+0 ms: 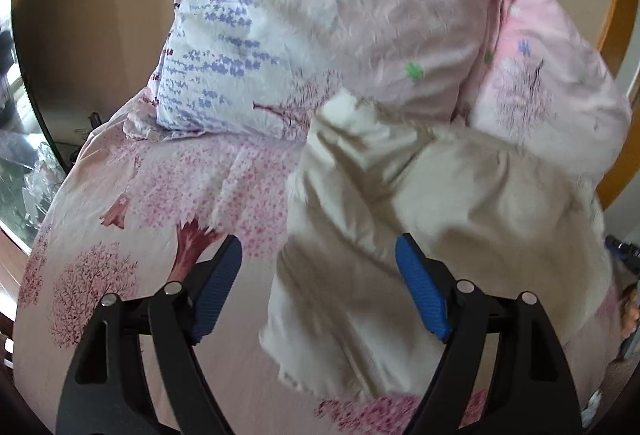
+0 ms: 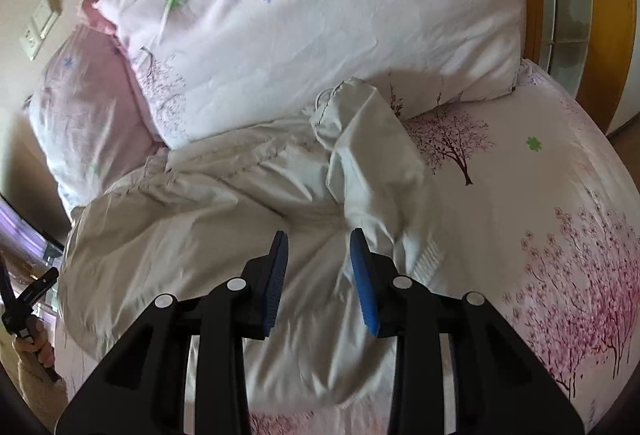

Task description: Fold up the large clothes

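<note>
Left wrist view is motion-blurred: the cream garment has soft edges, its lower hem cut by the gripper frame. Folded duvet print smeared. A hand (right wrist view) is cropped at the frame edge.

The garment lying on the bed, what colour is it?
The garment is plain off-white, without print. The right wrist view shows it best.

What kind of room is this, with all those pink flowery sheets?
Most likely a bedroom. A bed sheet printed with pink trees covers a mattress, pillows are piled at its far end, and a cream garment lies crumpled on the sheet. A wall switch shows behind.
</note>
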`<action>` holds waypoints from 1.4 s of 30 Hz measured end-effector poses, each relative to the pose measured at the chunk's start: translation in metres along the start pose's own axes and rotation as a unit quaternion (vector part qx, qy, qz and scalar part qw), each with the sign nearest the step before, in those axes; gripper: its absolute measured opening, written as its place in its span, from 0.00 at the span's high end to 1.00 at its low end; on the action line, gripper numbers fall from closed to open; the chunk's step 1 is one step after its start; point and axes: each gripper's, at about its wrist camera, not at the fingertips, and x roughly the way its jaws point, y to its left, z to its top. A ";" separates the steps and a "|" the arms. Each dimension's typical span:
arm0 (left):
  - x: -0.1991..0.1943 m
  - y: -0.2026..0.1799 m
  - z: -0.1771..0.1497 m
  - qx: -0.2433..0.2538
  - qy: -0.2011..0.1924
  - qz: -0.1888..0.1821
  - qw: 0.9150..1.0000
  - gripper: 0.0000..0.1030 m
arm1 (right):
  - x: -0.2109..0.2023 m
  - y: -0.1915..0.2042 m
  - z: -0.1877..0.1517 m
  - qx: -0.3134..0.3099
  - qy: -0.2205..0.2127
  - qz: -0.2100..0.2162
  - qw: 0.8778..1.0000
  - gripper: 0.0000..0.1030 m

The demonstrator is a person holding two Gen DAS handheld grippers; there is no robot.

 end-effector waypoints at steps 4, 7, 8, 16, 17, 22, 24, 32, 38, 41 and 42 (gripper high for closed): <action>0.026 0.008 -0.008 -0.013 0.033 0.018 0.999 0.22 | 0.034 -0.010 0.000 0.020 0.045 -0.019 0.999 0.67; 0.042 0.014 -0.010 -0.031 0.051 0.018 0.998 0.16 | 0.048 -0.016 0.002 0.040 0.059 -0.015 0.997 0.67; 0.046 0.014 -0.010 -0.032 0.052 0.021 0.998 0.13 | 0.051 -0.015 0.002 0.039 0.059 -0.018 0.997 0.67; 0.011 0.041 -0.029 -0.105 0.010 -0.084 0.991 0.16 | -0.005 -0.025 -0.017 0.109 -0.017 0.042 0.993 0.32; 0.002 0.045 -0.034 -0.108 -0.002 -0.097 0.989 0.16 | -0.015 -0.031 -0.022 0.128 -0.029 0.049 0.990 0.26; -0.027 0.069 -0.069 -0.159 -0.005 -0.111 0.981 0.15 | -0.031 -0.067 -0.048 0.232 -0.031 0.067 0.970 0.23; -0.031 0.076 -0.083 -0.190 0.003 -0.112 0.975 0.15 | -0.023 -0.081 -0.058 0.269 -0.011 0.095 0.958 0.23; -0.011 0.067 -0.115 -0.271 0.052 -0.168 0.946 0.18 | 0.008 -0.097 -0.065 0.348 0.021 0.160 0.923 0.23; 0.008 0.053 -0.113 -0.314 0.053 -0.211 0.924 0.18 | 0.020 -0.091 -0.060 0.358 0.015 0.174 0.917 0.21; 0.016 0.053 -0.107 -0.341 0.043 -0.225 0.912 0.21 | 0.022 -0.093 -0.061 0.367 0.012 0.176 0.914 0.21; 0.018 0.052 -0.105 -0.348 0.040 -0.228 0.908 0.22 | 0.021 -0.093 -0.061 0.367 0.011 0.176 0.913 0.21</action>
